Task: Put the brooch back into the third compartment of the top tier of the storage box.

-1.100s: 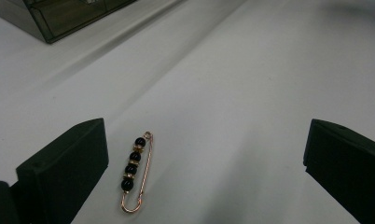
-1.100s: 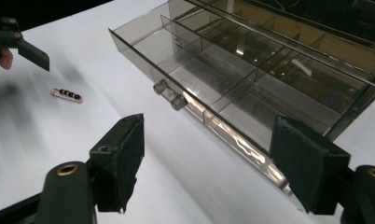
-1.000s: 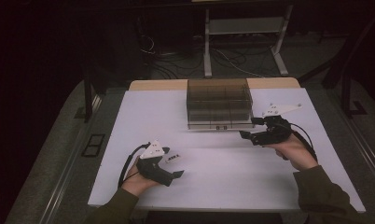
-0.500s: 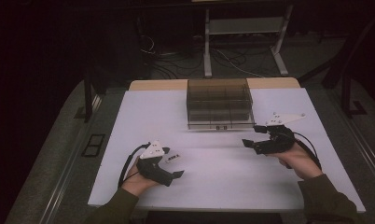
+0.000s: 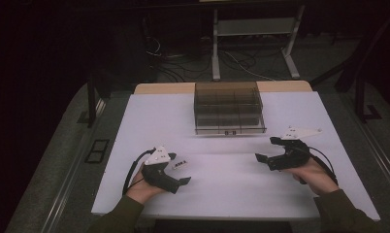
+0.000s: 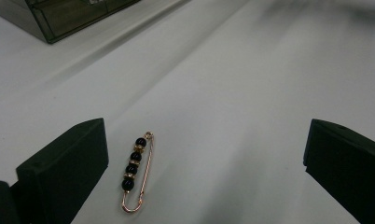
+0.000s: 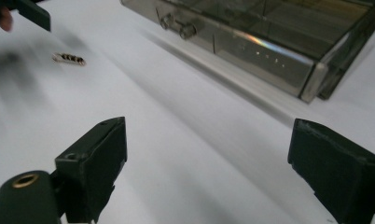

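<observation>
Pickup pending: left tool [image 6: 206,175], jaws wide and empty, frames the beaded pin [image 6: 136,170] at lower left; next, centre and close. Right tool [image 5: 268,150], jaws just widened, holds nothing.

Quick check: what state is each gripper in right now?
Left gripper: open, empty, gold safety pin with black beads lying between its jaws.
Right gripper: open, empty, jaws just opened further.

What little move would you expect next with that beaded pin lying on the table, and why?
Probably the left tool should ease down and shift slightly toward its left jaw, so the beaded pin sits midway before closing. Its jaws stand wide open, and the pin lies flat on the white table, close beside the left jaw, untouched. The smoky drawer box looks like its likely destination.
</observation>
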